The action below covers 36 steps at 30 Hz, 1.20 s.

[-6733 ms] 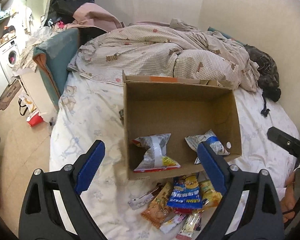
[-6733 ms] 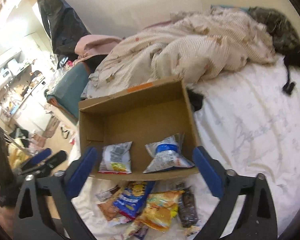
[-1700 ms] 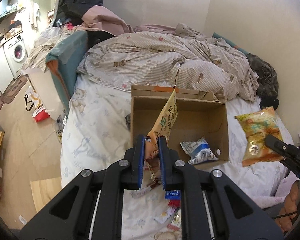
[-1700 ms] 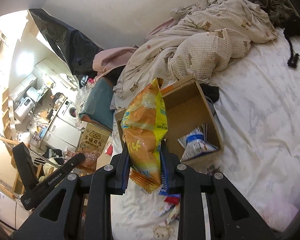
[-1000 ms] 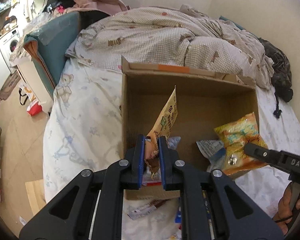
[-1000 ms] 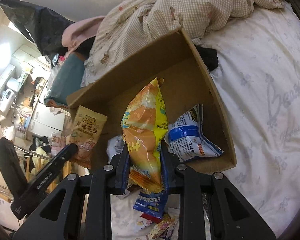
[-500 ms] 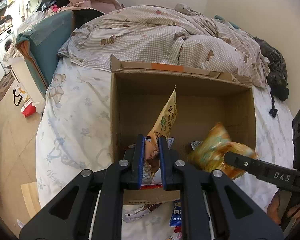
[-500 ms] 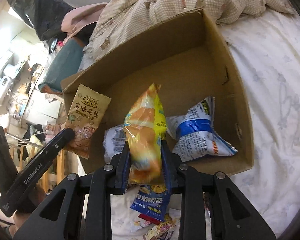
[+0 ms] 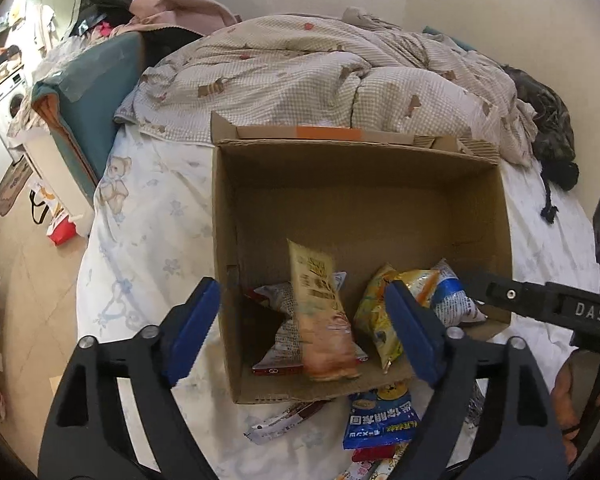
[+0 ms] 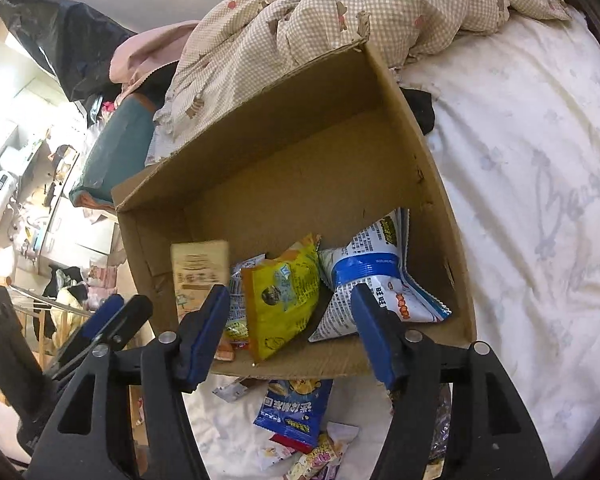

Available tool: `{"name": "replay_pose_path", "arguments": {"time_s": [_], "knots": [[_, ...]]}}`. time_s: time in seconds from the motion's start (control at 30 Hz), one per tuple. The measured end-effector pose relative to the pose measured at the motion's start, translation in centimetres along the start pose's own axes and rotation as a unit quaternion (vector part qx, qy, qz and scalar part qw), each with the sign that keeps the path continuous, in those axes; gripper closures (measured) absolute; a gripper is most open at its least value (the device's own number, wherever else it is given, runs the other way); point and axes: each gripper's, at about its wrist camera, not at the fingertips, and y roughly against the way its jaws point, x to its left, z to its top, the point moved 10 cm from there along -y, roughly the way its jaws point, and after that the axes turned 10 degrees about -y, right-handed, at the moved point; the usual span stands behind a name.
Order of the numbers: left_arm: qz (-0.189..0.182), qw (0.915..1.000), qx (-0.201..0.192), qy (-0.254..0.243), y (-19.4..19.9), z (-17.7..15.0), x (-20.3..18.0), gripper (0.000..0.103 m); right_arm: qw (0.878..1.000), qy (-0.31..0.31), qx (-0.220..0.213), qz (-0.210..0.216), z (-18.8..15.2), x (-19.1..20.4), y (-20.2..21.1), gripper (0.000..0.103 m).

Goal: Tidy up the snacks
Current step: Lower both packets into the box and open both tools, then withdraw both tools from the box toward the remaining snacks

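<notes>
An open cardboard box (image 9: 340, 192) stands on the bed. My left gripper (image 9: 302, 296) hovers over its near left part, its jaws opening and pressing on nothing. Below them a tan peanut packet (image 9: 320, 320), blurred, drops onto a white packet (image 9: 278, 312). My right gripper (image 10: 290, 300) is over the near wall of the box (image 10: 300, 120), its jaws opening too. The yellow-orange packet (image 10: 284, 292) lies loose inside next to a white-and-blue packet (image 10: 372, 276). The tan packet (image 10: 198, 268) shows at the left. Several loose snacks, among them a blue packet (image 10: 292, 412), lie in front of the box.
A rumpled checked quilt (image 9: 320, 76) lies behind the box, with dark clothing (image 9: 548, 128) at the right. The white sheet (image 10: 520, 160) stretches to the right of the box. The bed's left edge (image 9: 96, 240) drops to the floor. A hand (image 9: 568, 396) holds the right gripper.
Both grippers have opened and let go of their packets. The tan packet drops into the box's left part, and the yellow-orange packet now lies in the box.
</notes>
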Motion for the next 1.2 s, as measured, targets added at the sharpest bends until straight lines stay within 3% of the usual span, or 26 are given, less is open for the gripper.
{"name": "replay_pose_path", "arguments": {"time_s": [0.33, 0.57, 0.7, 1.2], "knots": [[0.002, 0.9998, -0.011, 0.015, 1.7, -0.6, 0.9, 0.02, 1.0, 0.019, -0.016, 0.0, -0.1, 0.8, 1.5, 0.037], [0.004, 0.9995, -0.022, 0.022, 3.6, -0.9, 1.5, 0.02, 0.999, -0.008, -0.03, 0.02, -1.2, 0.5, 4.8, 0.037], [0.007, 0.9994, -0.029, 0.02, 4.7, -1.2, 1.7, 0.02, 0.999, 0.009, -0.047, 0.008, -1.8, 0.2, 6.8, 0.036], [0.013, 0.9982, -0.026, 0.052, 8.5, -5.4, 2.9, 0.02, 0.999, -0.005, -0.051, -0.007, -6.0, -2.1, 9.7, 0.035]]}}
